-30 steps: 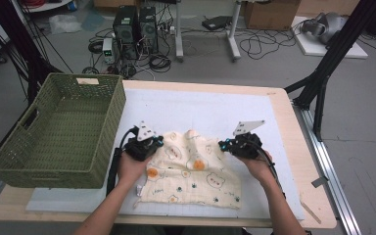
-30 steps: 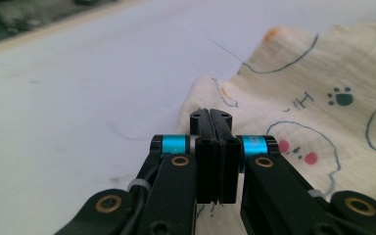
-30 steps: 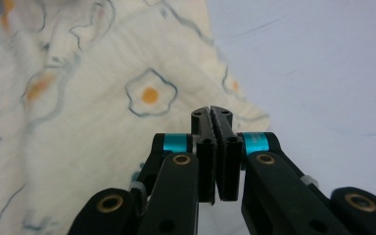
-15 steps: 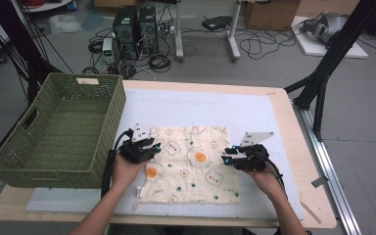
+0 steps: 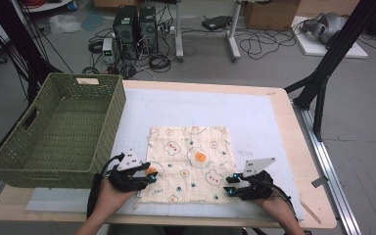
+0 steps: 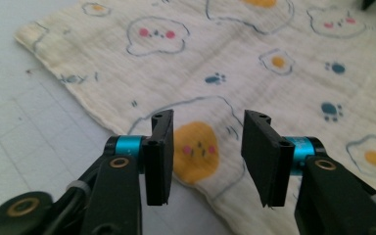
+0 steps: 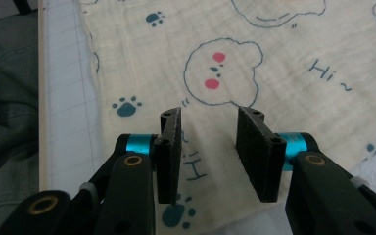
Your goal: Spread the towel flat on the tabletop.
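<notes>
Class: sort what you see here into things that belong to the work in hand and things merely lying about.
In the job: cloth; left hand-held gripper; right hand-held gripper.

Lying about: basket; computer towers; floor cables; cardboard box.

A cream cloth (image 5: 190,164) printed with blue-outlined bears, yellow-yolked eggs and teal paw prints is seen ahead of the black left gripper (image 6: 206,147), whose jaws are ringed in turquoise. A pink-cheeked orange yolk is seen between them. Blue "Hi" lettering is shown beyond the black right gripper (image 7: 209,147). An olive-green woven basket (image 5: 58,129) is seen on a white gridded mat (image 5: 254,117).
</notes>
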The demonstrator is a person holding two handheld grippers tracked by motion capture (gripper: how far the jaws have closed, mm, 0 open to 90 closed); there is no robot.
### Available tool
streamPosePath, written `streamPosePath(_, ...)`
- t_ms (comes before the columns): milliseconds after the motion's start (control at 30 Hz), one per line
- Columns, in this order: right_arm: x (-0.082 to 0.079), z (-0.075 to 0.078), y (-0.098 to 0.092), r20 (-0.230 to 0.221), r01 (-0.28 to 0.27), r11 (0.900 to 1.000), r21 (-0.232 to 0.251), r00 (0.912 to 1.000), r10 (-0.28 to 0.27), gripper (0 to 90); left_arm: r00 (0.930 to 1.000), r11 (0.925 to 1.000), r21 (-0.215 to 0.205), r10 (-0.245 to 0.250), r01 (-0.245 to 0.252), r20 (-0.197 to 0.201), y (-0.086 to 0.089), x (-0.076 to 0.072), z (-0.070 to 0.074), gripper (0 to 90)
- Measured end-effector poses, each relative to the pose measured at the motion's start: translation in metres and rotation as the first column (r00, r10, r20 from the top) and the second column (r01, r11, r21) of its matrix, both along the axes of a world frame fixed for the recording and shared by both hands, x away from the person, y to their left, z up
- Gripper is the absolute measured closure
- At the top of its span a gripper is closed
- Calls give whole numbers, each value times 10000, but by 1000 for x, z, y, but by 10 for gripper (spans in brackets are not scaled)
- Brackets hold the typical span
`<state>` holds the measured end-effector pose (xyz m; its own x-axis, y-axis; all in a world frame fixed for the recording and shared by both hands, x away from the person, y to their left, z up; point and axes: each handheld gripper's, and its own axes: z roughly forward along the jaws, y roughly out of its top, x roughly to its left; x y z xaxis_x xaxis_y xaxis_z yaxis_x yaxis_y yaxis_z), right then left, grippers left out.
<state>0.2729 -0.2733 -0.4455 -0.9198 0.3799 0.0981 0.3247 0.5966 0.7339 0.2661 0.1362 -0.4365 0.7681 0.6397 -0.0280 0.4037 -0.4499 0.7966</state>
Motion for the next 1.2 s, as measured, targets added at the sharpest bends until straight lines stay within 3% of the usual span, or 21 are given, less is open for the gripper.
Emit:
streamPosePath(100, 0, 0, 2, 30, -36, 10000, -37, 10000, 36, 768, 9986, 9964, 681, -490, 504, -220, -4, 1, -6, 712)
streamPosePath(133, -1, 0, 3, 71, -67, 10000, -53, 10000, 67, 815, 9985, 9955, 776, -525, 537, -179, -5, 1, -7, 800)
streamPosePath(200, -2, 0, 4, 32, -265, 9996, -89, 9996, 265, 878, 9986, 9960, 721, -529, 533, -74, -4, 1, -8, 891)
streamPosePath(500, -11, 0, 8, -339, -719, 9973, 121, 9968, 723, 888, 9996, 9962, 832, -270, 274, -67, 11, -3, -6, 897)
streamPosePath(567, -12, 0, 9, -233, -733, 9972, 116, 9970, 736, 884, 9996, 9976, 641, -263, 266, -43, 12, -5, -4, 896)
streamPosePath(633, -11, 3, 8, -104, -608, 9980, 182, 9981, 610, 816, 9996, 9991, 313, -274, 272, 51, 13, -4, -3, 889)
streamPosePath(733, -5, 9, 3, 117, -183, 9978, 642, 9998, 176, 724, 9997, 9994, -275, -200, 204, 146, 13, 0, 1, 818)
streamPosePath(933, 13, 14, -4, 401, 738, 9899, 1209, 9961, -791, 577, 9999, 9889, -1475, -153, 162, 71, 10, 13, 6, 673)
streamPosePath(1133, 28, 17, -2, 579, 1123, 9816, 1543, 9908, -1224, 503, 9988, 9835, -1802, -41, 128, 487, 6, 22, 11, 586)
streamPosePath(1200, 31, 18, 0, 715, 1232, 9808, 1513, 9882, -1351, 459, 9986, 9847, -1740, -41, 133, 527, 8, 22, 10, 566)
